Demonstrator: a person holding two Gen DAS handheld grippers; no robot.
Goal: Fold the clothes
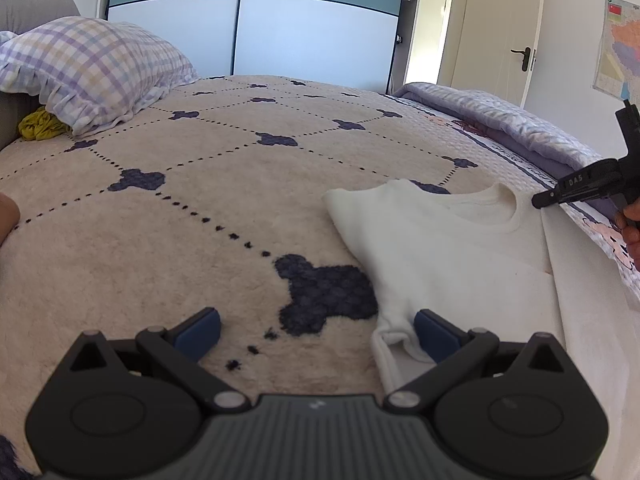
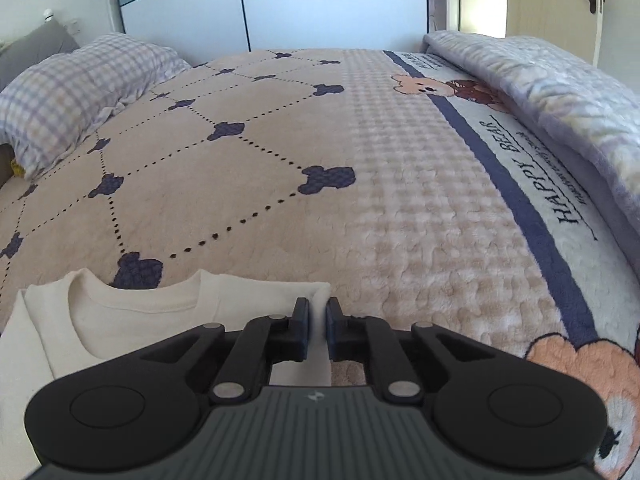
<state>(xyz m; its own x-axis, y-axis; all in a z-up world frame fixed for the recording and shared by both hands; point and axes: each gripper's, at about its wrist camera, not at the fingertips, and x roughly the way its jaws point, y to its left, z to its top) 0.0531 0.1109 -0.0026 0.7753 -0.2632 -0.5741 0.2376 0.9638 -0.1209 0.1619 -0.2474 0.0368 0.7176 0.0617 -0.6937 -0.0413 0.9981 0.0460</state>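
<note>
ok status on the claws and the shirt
Right claw shut on white shirt shoulder edge. Left claw open at its side edge, not gripping. Shirt flat on blanket, nothing in the way.

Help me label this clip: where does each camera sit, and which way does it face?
Left wrist: on the left gripper, open, facing across the bed toward the wardrobe; right gripper and a hand show.
Right wrist: on the right gripper, shut on the shirt's shoulder, facing the same way.
Shared: white shirt, checked pillow, bedspread.

A home bedroom — bed (image 2: pixel 400 208), checked pillow (image 1: pixel 88 68), wardrobe (image 1: pixel 280 20) behind.
</note>
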